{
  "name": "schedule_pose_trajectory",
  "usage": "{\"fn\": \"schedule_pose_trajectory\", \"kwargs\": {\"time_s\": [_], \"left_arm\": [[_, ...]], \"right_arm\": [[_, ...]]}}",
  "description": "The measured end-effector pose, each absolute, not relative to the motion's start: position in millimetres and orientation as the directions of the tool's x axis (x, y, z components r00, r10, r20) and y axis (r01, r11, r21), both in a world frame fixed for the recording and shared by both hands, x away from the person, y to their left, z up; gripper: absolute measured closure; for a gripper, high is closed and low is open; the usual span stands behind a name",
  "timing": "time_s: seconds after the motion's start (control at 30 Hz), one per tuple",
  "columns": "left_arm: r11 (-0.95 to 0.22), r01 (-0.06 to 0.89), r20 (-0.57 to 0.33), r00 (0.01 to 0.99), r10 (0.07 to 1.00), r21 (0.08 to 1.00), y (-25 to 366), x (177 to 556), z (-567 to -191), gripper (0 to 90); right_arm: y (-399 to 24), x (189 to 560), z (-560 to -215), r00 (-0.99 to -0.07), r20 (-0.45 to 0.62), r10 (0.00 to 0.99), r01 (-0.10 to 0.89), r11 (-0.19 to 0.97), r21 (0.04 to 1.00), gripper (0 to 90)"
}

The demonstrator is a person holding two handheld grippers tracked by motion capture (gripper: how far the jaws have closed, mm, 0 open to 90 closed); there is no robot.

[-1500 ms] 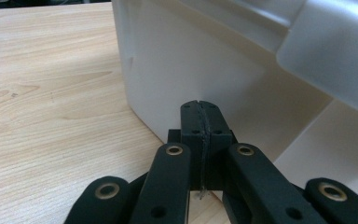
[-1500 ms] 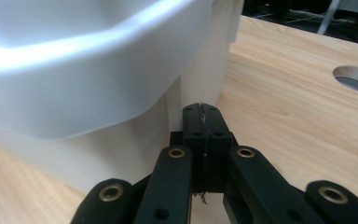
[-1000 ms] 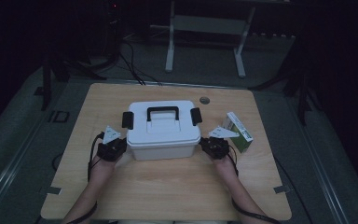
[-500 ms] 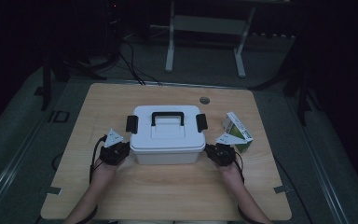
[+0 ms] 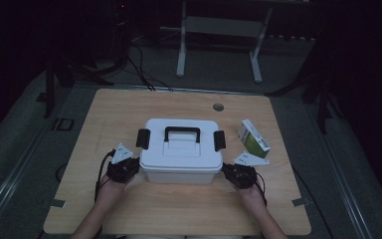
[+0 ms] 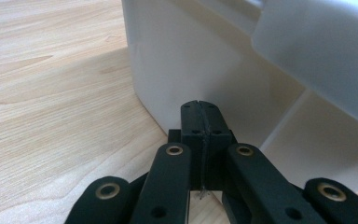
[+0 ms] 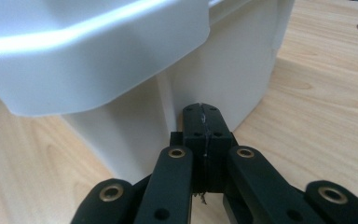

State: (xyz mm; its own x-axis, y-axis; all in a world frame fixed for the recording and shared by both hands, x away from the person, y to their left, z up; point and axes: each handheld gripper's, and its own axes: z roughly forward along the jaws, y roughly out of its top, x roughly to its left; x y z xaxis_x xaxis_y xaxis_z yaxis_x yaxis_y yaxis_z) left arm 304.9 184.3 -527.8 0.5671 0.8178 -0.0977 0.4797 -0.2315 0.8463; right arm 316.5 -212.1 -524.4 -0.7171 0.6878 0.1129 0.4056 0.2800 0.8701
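My left hand-held gripper (image 5: 129, 167) sits at the near left corner of the white box (image 5: 181, 152), and my right hand-held gripper (image 5: 233, 173) sits at the near right corner. Both are clenched, jaws pressed flat together with nothing between them. In the left gripper view, the left hand-held gripper (image 6: 199, 106) has its tip right up against the box (image 6: 182, 60) wall, under the overhanging lid rim; whether it touches I cannot tell. In the right gripper view, the right hand-held gripper (image 7: 202, 108) points at the box (image 7: 223, 70) wall just below the rim, very close.

The box stands upright near the middle of the desk (image 5: 129, 107), lid on, with 1 black handle (image 5: 182, 130) on top and 2 black latches (image 5: 143, 138) at its ends. A small green carton (image 5: 253, 138) lies to the box's right, apart from it.
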Motion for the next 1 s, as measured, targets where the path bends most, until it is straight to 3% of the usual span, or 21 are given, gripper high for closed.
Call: {"fn": "schedule_pose_trajectory", "kwargs": {"time_s": [0.37, 1.0], "left_arm": [[-0.274, 0.465, -0.064, 0.590, 0.805, 0.842, 180.5, 292.2, -525.8, 89.9], [-0.221, 0.486, -0.111, 0.565, 0.817, 0.846, 195.5, 304.0, -528.3, 89.8]], "right_arm": [[-217.8, 304.7, -524.2, -0.724, 0.114, 0.680, 0.403, 0.283, 0.870, 90.0], [-204.0, 322.1, -525.1, -0.723, 0.098, 0.684, 0.388, 0.285, 0.877, 90.0]]}}
